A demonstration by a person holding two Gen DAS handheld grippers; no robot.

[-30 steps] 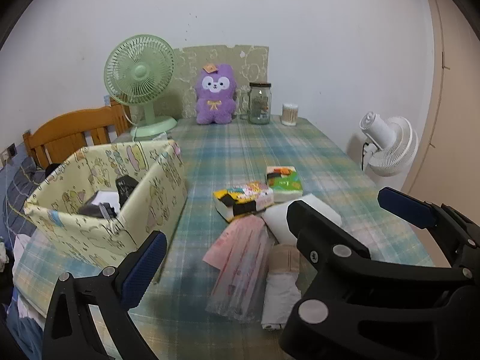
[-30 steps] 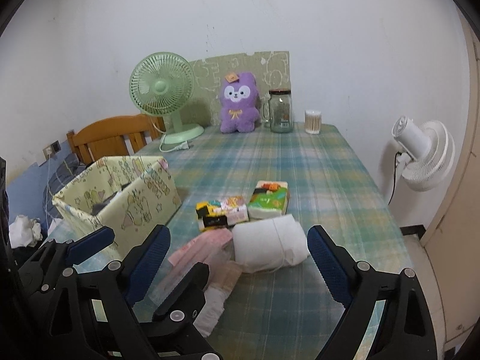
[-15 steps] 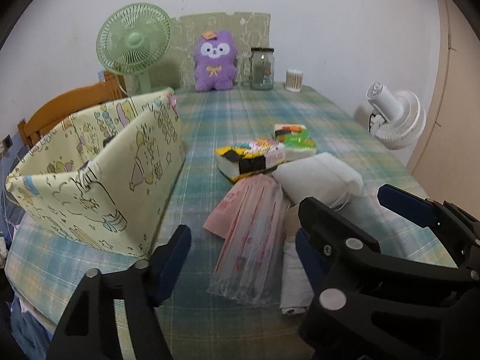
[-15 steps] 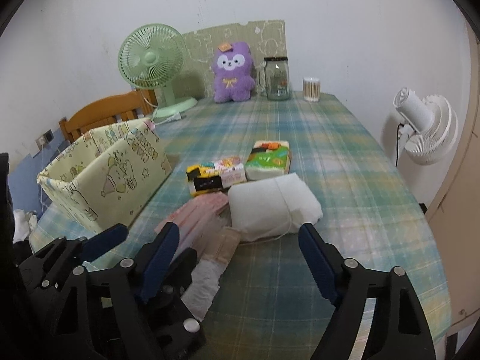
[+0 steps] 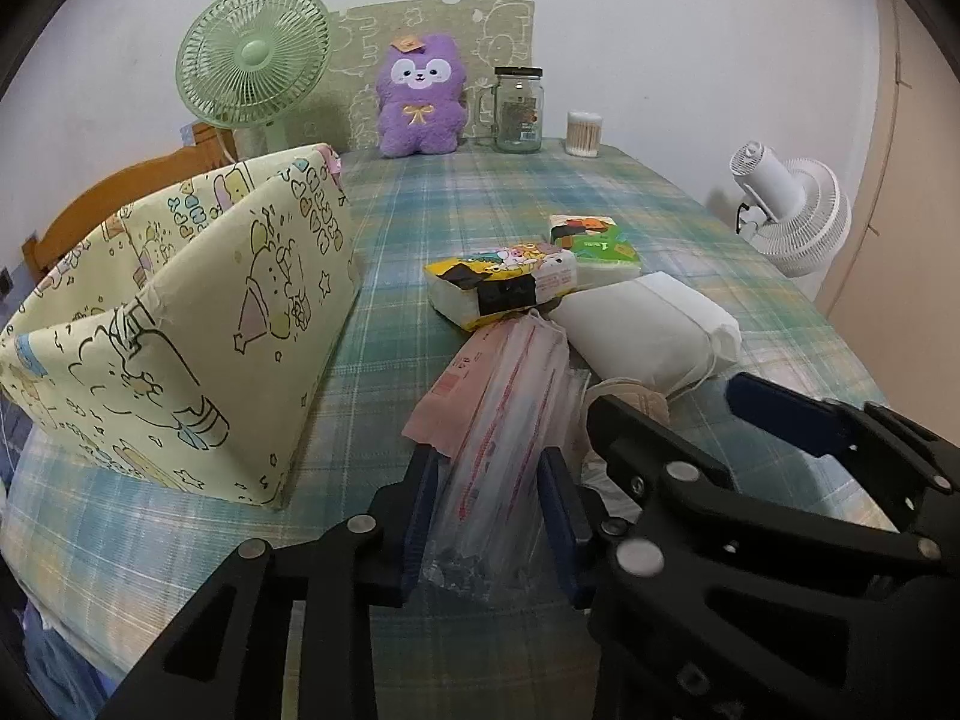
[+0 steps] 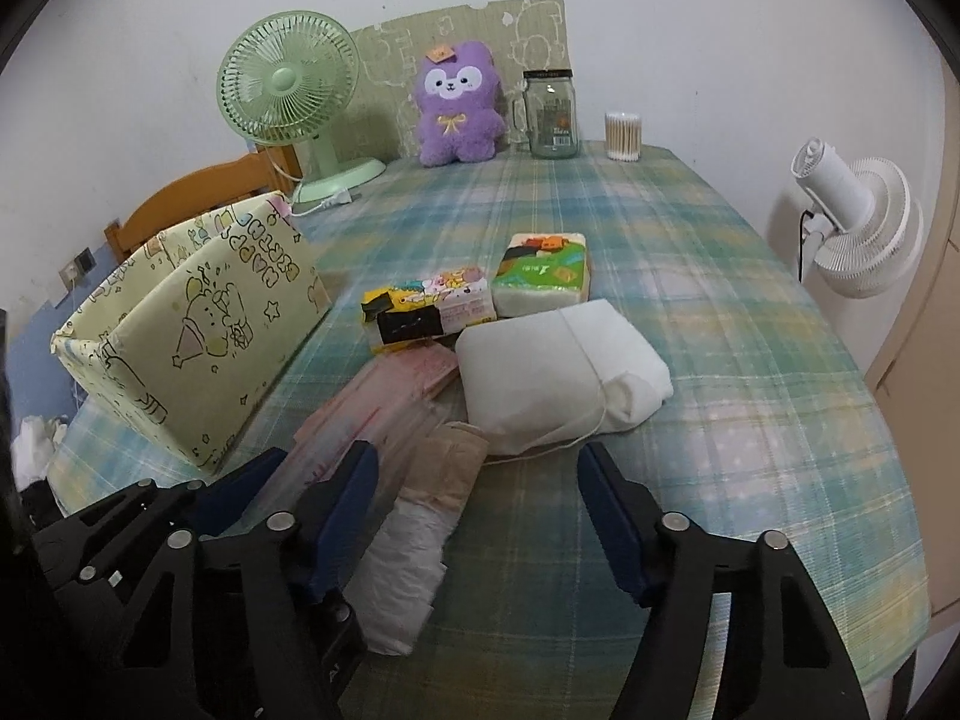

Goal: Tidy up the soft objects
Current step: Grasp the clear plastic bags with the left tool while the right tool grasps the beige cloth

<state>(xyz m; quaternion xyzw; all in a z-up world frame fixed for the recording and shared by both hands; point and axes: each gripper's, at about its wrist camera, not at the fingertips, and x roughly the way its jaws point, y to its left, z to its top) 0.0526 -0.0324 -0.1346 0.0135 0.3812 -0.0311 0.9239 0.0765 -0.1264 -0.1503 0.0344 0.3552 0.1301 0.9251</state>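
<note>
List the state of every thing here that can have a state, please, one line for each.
Left tongs: closing around the pink mask pack, jaws on both sides.
Right tongs: open, holding nothing.
Yellow storage box: open on top.
Glass jar: lid on, upright.
Green fan: unplugged, plug lying on the table.
White drawstring pouch: lying flat.
</note>
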